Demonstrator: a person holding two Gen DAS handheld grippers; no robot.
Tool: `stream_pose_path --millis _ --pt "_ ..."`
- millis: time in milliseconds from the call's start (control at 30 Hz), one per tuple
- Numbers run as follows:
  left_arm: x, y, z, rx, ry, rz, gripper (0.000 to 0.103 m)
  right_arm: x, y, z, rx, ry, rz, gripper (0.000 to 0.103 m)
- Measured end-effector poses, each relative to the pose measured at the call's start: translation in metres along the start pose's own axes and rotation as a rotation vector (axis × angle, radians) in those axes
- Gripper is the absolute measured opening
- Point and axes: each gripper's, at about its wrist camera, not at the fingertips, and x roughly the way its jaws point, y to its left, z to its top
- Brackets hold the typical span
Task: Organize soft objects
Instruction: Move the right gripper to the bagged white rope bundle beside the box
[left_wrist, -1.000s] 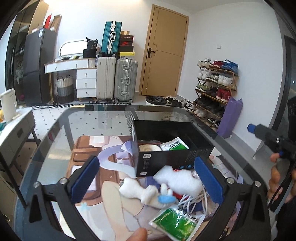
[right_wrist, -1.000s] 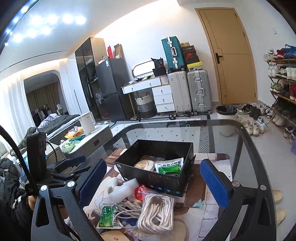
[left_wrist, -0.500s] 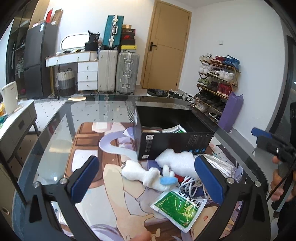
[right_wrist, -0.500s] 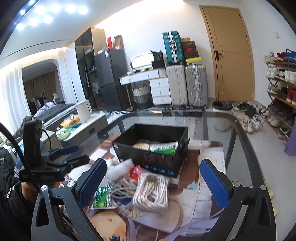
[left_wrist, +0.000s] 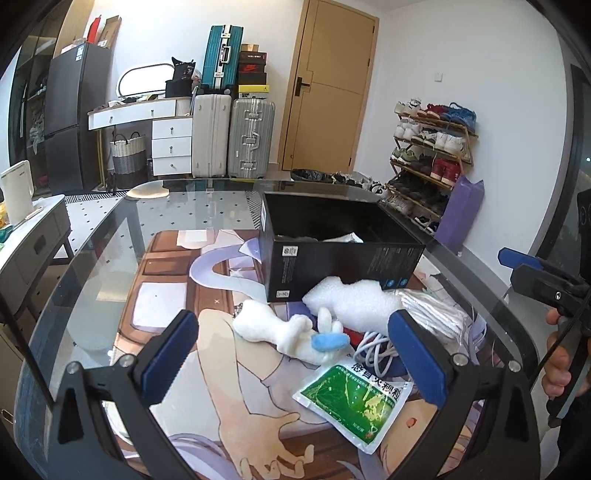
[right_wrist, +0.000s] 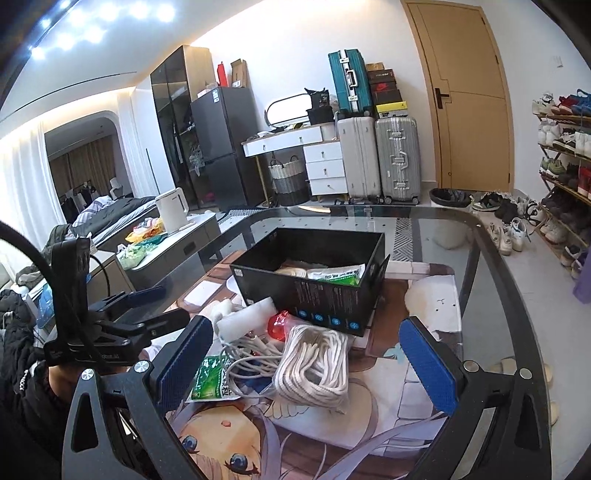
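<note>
A black box (left_wrist: 343, 254) (right_wrist: 314, 284) stands on the glass table and holds a green packet (right_wrist: 338, 275) and a cream item. In front of it lie a white plush toy (left_wrist: 284, 330), a white foam piece (left_wrist: 351, 301) (right_wrist: 245, 321), a bagged white rope coil (right_wrist: 314, 369) (left_wrist: 436, 317), a white cable (left_wrist: 373, 343), a red item (right_wrist: 277, 325) and a green packet (left_wrist: 354, 397) (right_wrist: 210, 380). My left gripper (left_wrist: 291, 365) is open and empty, just short of the plush toy. My right gripper (right_wrist: 306, 367) is open and empty around the rope coil.
An anime-print mat (left_wrist: 166, 295) covers the table's middle. The table's dark rim (right_wrist: 495, 258) curves at the right. Suitcases, a drawer unit, a door and a shoe rack (left_wrist: 432, 155) stand behind. A side table with a kettle (right_wrist: 171, 210) is at the left.
Both grippers have pulled back and lowered, so the box looks farther and the loose items sit between the fingers. Both stay open. Nothing on the table moved.
</note>
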Motion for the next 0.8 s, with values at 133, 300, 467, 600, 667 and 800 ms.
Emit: stream_pose_path --millis 133,300,467,600,667,800 --pt "0.003 -0.003 -0.003 -0.004 0.007 -0.016 0.103 0.004 0.0 -0.004 0.0 0.009 0.006 0.102" --pt "0.008 -0.004 -0.004 -0.007 0.019 -0.014 0.103 0.016 -0.007 -0.012 0.031 0.027 0.006 0.102" --pt "0.012 -0.003 -0.005 -0.016 0.036 -0.013 0.103 0.029 -0.011 -0.019 0.031 0.054 -0.026 0.102" --pt "0.017 -0.002 -0.007 -0.033 0.062 -0.004 0.103 0.039 -0.013 -0.023 0.054 0.087 -0.013 0.102" --pt "0.016 -0.002 -0.009 -0.033 0.058 -0.009 0.103 0.045 -0.013 -0.024 0.061 0.099 -0.002 0.102" --pt "0.019 -0.004 -0.011 -0.028 0.073 -0.007 0.103 0.059 -0.011 -0.025 0.057 0.141 -0.016 0.102"
